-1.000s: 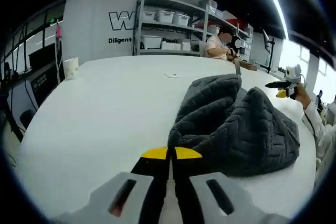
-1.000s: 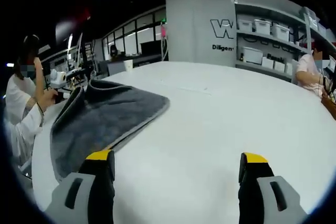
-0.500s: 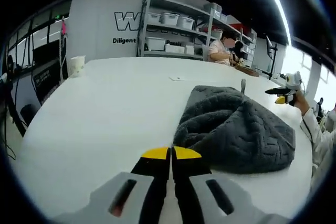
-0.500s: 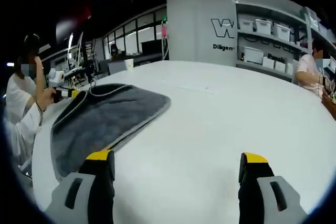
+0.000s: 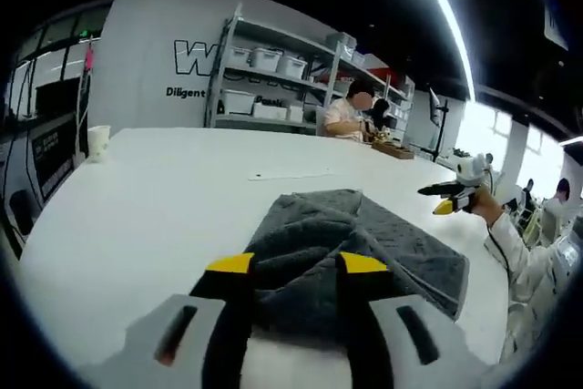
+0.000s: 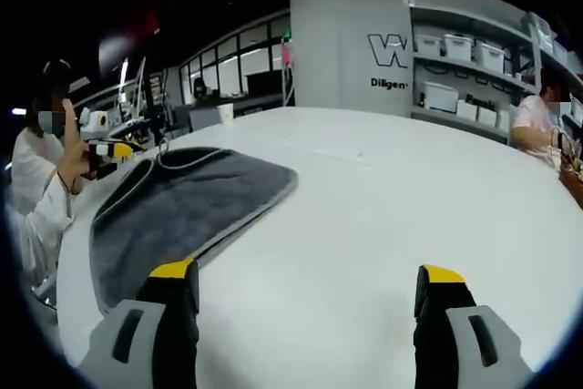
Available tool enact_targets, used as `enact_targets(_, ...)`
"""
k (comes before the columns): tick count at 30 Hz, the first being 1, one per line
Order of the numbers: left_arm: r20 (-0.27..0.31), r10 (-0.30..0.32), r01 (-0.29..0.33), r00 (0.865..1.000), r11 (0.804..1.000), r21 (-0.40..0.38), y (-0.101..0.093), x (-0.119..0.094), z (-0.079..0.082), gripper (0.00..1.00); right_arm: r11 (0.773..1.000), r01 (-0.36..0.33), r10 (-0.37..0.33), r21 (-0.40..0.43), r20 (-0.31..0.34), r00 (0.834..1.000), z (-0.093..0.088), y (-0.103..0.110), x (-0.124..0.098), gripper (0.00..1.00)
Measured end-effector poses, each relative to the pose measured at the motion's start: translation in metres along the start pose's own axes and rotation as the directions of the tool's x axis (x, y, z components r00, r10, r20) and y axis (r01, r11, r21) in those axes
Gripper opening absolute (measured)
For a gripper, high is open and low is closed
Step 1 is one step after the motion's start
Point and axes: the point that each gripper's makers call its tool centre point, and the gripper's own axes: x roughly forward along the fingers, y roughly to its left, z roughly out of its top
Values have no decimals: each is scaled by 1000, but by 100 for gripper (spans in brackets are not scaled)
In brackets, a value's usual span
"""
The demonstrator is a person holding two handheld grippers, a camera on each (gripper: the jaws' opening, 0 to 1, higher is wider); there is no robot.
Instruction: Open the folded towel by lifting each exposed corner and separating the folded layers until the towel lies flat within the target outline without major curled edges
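A dark grey textured towel (image 5: 364, 243) lies spread on the white table (image 5: 146, 198), with a few low folds near its close end. My left gripper (image 5: 297, 263) is open just above that close edge, and towel fabric shows between its yellow-tipped jaws. In the right gripper view the towel (image 6: 182, 202) lies flat at the left, pale trim along its edge. My right gripper (image 6: 305, 272) stands wide open over bare table (image 6: 364, 216), to the right of the towel, holding nothing. Each gripper appears in the other's view: right gripper (image 5: 446, 198), left gripper (image 6: 114, 150).
A paper cup (image 5: 98, 141) stands at the table's far left edge. Shelves with white bins (image 5: 273, 79) line the back wall. A person (image 5: 351, 116) sits at a far desk. A thin pale mark (image 5: 282, 173) lies on the table beyond the towel.
My left gripper's jaws went from shut to open. The towel sank from a raised hump to lying low and spread. The right gripper stayed put.
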Motion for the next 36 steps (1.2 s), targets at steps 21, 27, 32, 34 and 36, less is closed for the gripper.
enact_targets(21,-198,-36,88,980,962,259,-71,31,-16,99,1000,-2,2,-3,1,1000,0,1,-2,99)
enact_targets(27,-184,-52,101,982,957,271,-79,43,-6,95,1000,-3,3,1,7,1000,1,1,-3,99)
enact_targets(32,-158,-35,80,987,954,288,-81,53,4,84,1000,-3,3,1,6,1000,0,1,-3,98)
enact_targets(34,-153,-21,64,988,956,287,-78,57,8,80,1000,-3,3,2,8,1000,1,1,-3,98)
enact_targets(36,-134,0,40,991,956,292,-73,63,14,75,1000,-3,3,1,9,1000,2,1,-3,98)
